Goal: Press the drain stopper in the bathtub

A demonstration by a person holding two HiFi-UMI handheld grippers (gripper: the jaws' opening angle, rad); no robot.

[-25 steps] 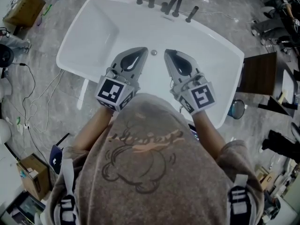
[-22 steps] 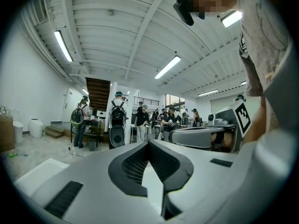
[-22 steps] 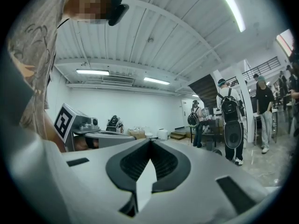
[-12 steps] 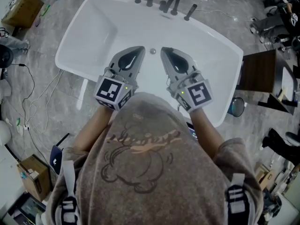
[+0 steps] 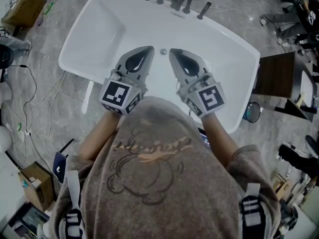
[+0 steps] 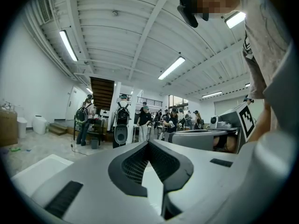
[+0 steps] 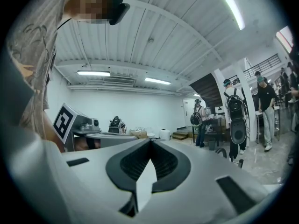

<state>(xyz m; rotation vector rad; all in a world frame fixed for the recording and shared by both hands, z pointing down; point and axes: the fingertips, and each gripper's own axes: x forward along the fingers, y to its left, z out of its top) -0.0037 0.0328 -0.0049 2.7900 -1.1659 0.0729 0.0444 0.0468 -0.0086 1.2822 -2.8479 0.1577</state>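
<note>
A white bathtub (image 5: 79,44) lies below me in the head view. Its small round metal drain stopper (image 5: 163,51) sits on the tub floor near the far wall, under the dark faucet (image 5: 185,1). My left gripper (image 5: 149,49) is shut and empty, its tip just left of the stopper. The right gripper (image 5: 172,52) is shut too, with its tip just right of the stopper. Whether either tip touches the tub cannot be told. The left gripper view shows shut jaws (image 6: 148,143) against a hall ceiling. The right gripper view shows the same (image 7: 150,142). Neither shows the stopper.
Dark tap handles (image 5: 204,10) line the tub's far rim. A dark wooden cabinet (image 5: 271,81) stands right of the tub. Cables (image 5: 35,108) and cardboard boxes (image 5: 24,6) lie on the grey floor to the left. People with backpacks (image 6: 122,118) stand in the hall.
Both grippers have crept a little forward over the tub, their tips closing in on either side of the drain stopper. Both stay shut.
</note>
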